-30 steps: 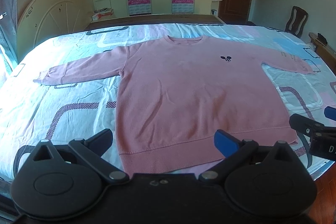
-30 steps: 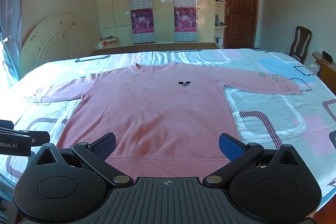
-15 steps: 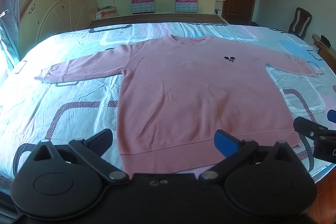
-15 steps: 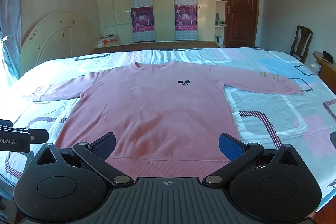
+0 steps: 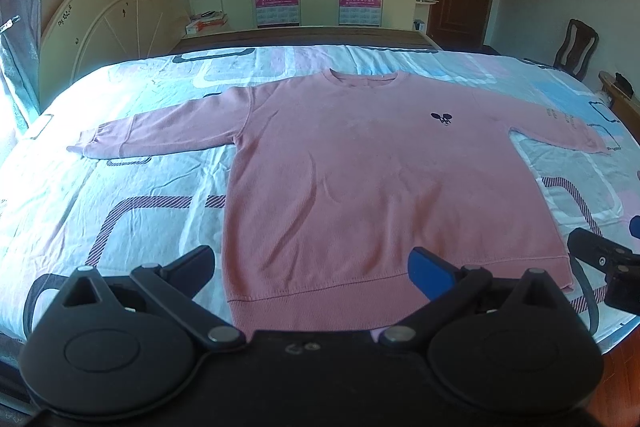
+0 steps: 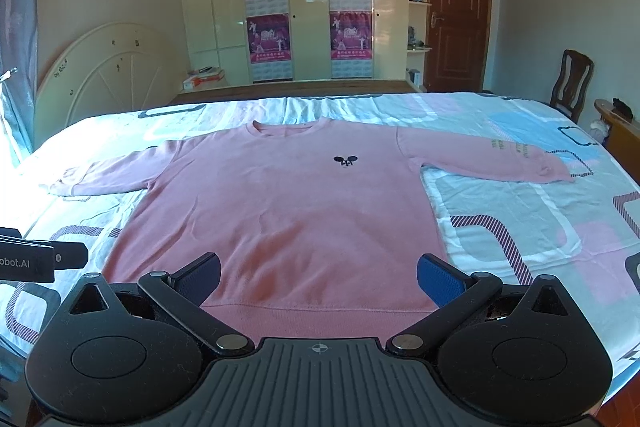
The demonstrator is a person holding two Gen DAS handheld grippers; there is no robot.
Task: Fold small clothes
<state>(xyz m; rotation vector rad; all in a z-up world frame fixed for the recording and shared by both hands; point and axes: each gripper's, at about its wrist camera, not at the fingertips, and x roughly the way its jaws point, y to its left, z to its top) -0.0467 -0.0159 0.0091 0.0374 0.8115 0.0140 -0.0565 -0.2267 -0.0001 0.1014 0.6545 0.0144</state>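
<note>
Hardly anything altered over the last second. From the left wrist: left gripper (image 5: 312, 261) hovering just short of the hem (image 5: 320, 293) of the pink sweatshirt (image 5: 360, 187), fingers spread wide and pinching nothing, straddling the hem's left half from above with the dark pad beyond the left corner and the blue pad over the cloth. Framed almost exactly as a second ago, with only a slight tilt of the view. Sweatshirt lying flat and face up on the patterned bed sheet (image 5: 140, 207), both sleeves stretched outward, collar far from the hem, no fold in it yet. Right gripper (image 5: 600, 259) showing just past the hem's right corner, too little of it visible here to judge its opening. From the right wrist: right gripper (image 6: 318, 271) likewise splayed and empty, poised above the hem (image 6: 320, 315) near its right half, in much the same place as before. Left gripper (image 6: 68, 257) peeking in beyond the hem's left corner. Probably a pause to line up on the two hem corners, so no progress on the fold so far; likely next, a drop onto the hem and a pinch at each corner.
</note>
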